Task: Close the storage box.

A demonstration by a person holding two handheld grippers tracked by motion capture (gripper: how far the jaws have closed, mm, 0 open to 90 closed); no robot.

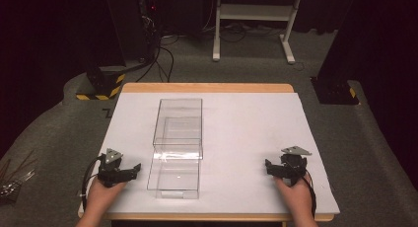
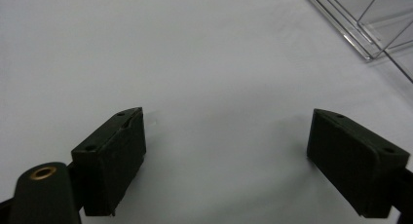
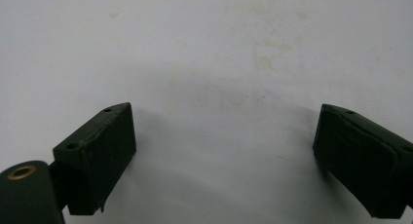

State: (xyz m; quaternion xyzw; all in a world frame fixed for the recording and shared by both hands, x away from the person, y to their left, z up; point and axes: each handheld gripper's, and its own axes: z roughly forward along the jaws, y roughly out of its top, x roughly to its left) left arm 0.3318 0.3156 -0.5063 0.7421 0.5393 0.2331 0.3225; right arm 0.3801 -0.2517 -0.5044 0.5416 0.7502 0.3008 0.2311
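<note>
Clear plastic box (image 1: 177, 148) sits mid-table; my left gripper (image 1: 129, 171) at eight o'clock and right gripper (image 1: 272, 169) at four gape, empty.

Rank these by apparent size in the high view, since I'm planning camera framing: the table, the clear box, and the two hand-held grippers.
1. Table, largest.
2. Clear box.
3. Left hand-held gripper and right hand-held gripper: they look about alike, so I won't rank one over the other.
</note>
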